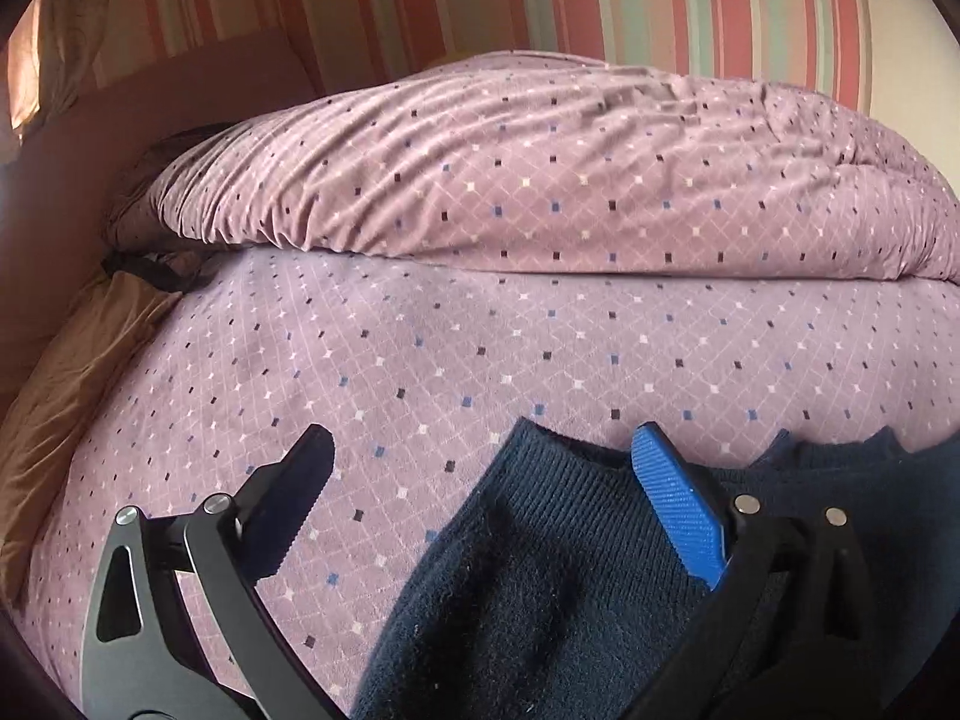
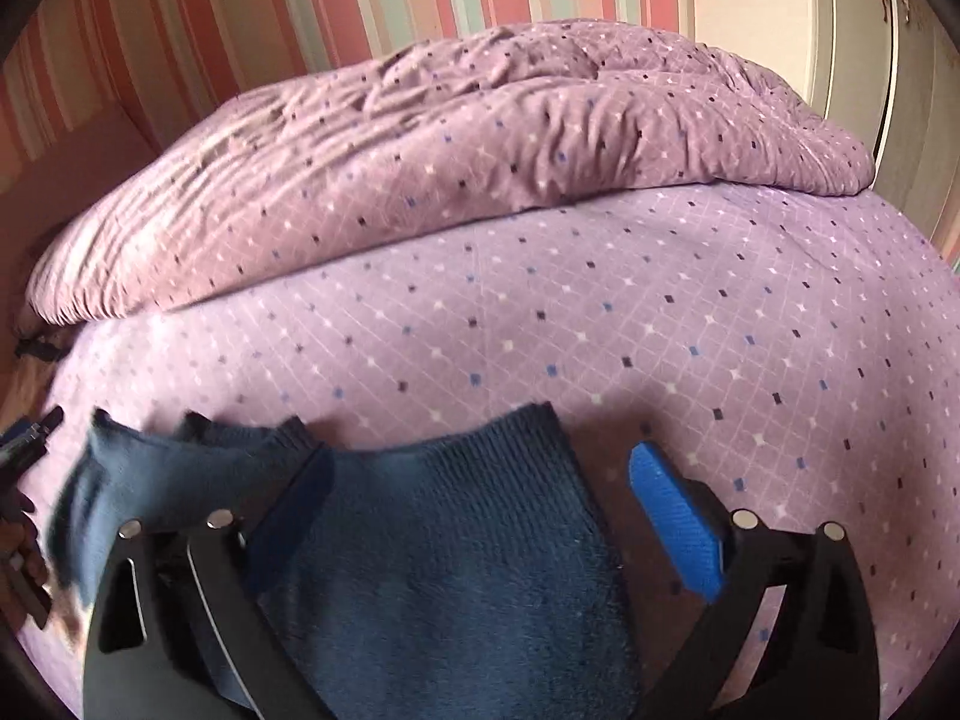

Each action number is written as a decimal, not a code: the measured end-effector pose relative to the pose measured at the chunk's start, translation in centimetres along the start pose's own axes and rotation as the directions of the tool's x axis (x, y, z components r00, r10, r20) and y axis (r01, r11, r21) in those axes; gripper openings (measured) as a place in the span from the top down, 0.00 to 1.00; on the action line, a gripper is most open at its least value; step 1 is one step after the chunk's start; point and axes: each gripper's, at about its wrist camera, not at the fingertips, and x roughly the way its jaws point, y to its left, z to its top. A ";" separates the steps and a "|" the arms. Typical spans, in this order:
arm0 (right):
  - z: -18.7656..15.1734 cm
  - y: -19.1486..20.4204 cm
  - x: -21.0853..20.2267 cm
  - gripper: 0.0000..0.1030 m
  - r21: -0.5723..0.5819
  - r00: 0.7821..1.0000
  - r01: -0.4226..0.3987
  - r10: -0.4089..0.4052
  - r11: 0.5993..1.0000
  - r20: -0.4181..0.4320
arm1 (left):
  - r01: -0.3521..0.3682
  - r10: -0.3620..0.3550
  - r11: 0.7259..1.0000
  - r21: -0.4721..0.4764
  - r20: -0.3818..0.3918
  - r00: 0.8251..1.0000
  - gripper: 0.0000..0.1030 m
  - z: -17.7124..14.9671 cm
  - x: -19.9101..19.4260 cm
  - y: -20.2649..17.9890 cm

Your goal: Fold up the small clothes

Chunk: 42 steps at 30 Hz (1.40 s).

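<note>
Navy sock [image 2: 444,540] lies flat on lilac bedspread [image 2: 600,330], cuff pointing away toward rumpled duvet [image 2: 450,168], long axis running straight out from grippers. Right gripper [image 2: 480,480] directly over it, jaws wide, nothing grasped. Left gripper [image 1: 480,462] likewise released, sock toward its blue finger.
</note>
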 end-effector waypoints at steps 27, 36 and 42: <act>-5.2 4.1 1.6 0.02 -0.068 0.997 -0.038 0.033 0.997 -0.071 | 0.099 -0.094 0.994 0.044 -0.104 0.990 0.07 -5.1 1.3 -1.5; -17.4 8.0 -9.1 0.02 -0.195 0.995 0.058 -0.040 0.979 0.091 | 0.161 -0.163 0.987 0.023 0.105 0.981 0.03 -15.0 -13.4 -2.7; -22.5 8.2 -8.4 0.02 -0.221 0.992 0.126 -0.120 0.967 0.039 | 0.127 -0.127 0.992 0.003 -0.033 0.991 0.03 -21.6 -12.3 -2.3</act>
